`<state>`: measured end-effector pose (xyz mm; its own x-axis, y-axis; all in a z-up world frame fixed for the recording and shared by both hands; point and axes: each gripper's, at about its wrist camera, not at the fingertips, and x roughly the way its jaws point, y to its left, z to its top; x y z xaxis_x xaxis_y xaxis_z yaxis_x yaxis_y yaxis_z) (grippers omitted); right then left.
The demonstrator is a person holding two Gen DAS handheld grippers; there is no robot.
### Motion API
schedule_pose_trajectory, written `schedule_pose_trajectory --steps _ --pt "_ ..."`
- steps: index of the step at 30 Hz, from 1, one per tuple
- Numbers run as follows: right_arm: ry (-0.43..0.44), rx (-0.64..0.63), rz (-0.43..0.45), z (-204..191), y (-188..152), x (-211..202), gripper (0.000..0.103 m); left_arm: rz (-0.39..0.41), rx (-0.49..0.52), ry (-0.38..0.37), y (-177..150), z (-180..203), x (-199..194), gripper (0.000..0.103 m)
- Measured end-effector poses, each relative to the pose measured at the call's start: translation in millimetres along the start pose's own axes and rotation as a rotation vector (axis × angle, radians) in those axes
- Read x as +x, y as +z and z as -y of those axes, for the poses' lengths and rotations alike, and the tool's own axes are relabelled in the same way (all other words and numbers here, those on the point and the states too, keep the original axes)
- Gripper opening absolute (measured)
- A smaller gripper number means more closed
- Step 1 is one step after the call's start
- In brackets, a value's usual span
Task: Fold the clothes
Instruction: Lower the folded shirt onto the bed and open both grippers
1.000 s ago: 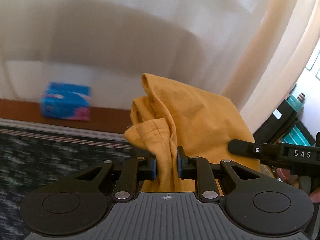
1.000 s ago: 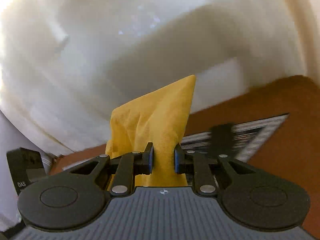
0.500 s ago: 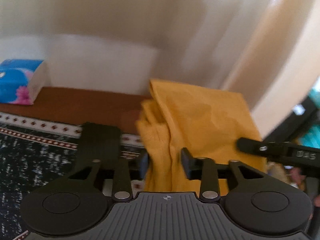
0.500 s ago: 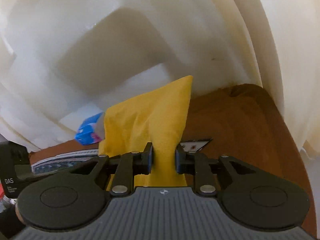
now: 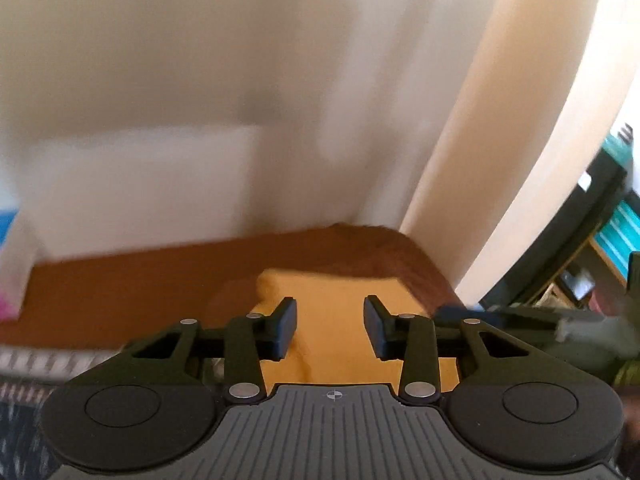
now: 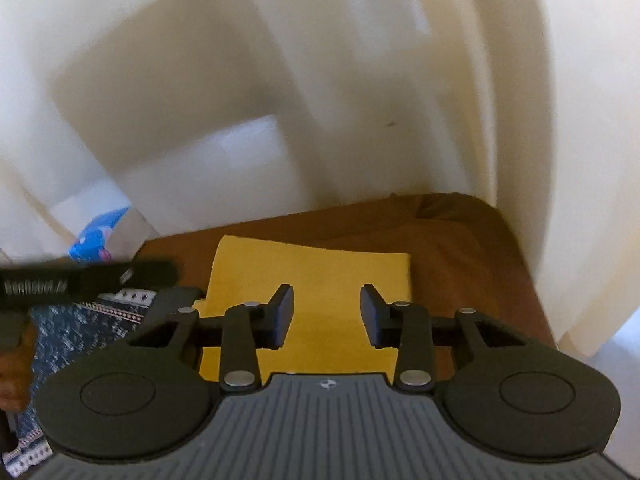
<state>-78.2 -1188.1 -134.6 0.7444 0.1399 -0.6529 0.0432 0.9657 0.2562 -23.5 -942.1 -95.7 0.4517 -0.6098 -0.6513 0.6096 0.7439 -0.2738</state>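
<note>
- yellow garment [image 6: 316, 276] lies folded flat on the brown surface [image 6: 460, 256]; far edge straight, bare brown past it up to the cream curtain [image 6: 520, 120]
- left gripper [image 5: 330, 328] has just closed a touch, right gripper [image 6: 326, 316] just opened wider; both gape over the cloth, pads off it
- patterned cloth [image 6: 76, 328] and blue pack [image 6: 98, 238] sit off left

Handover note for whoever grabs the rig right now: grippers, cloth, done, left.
Left gripper: open, fingers clear of the cloth; jaws have just closed in slightly.
Right gripper: open, nothing pinched; jaws have just been opening.
Yellow cloth: lying flat as a folded rectangle on the brown surface, beside the patterned blue mat.
Blue tissue pack: at the far left, untouched.
Done: cloth released from both grippers and laid down.
Left: check edges line up, probably one more fold or smoothing; hard to tell through blur.
</note>
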Motion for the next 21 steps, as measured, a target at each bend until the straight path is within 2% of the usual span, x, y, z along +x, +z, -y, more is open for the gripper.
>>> schedule_pose_trajectory --steps 3,5,6,8,10,13,15,18,21 --pt "-0.019 -0.031 -0.006 -3.8 -5.4 19.2 0.042 -0.037 -0.016 0.007 5.1 -1.8 30.8 0.053" --pt "-0.020 0.003 0.005 0.6 -10.9 25.8 0.042 -0.098 -0.019 0.024 -0.2 -7.5 52.2 0.052" --pt "-0.018 0.020 0.007 2.7 -13.3 28.2 0.042 -0.113 -0.004 0.029 -5.3 -8.7 59.0 0.047" --pt "-0.015 0.028 0.008 3.4 -16.2 31.0 0.044 -0.104 0.061 0.034 -12.9 -5.5 62.1 0.046" --pt "-0.019 0.002 0.010 0.1 -16.8 28.5 0.045 -0.117 0.082 0.042 -12.6 0.7 56.7 0.047" --pt "-0.005 -0.020 0.068 -8.7 -19.4 2.4 0.045 -0.110 0.055 -0.002 -8.8 3.1 30.8 0.048" --pt "0.019 -0.029 0.090 -16.8 -26.6 -14.1 0.045 -0.104 0.088 -0.023 -17.1 6.6 12.4 0.050" --pt "0.025 -0.103 0.064 -34.8 -48.9 -22.0 0.045 -0.140 0.145 -0.002 -37.4 9.6 7.7 0.050" --pt "-0.006 -0.180 0.029 -48.1 -76.7 -18.4 0.045 -0.166 0.187 0.032 -64.7 11.8 14.5 0.048"
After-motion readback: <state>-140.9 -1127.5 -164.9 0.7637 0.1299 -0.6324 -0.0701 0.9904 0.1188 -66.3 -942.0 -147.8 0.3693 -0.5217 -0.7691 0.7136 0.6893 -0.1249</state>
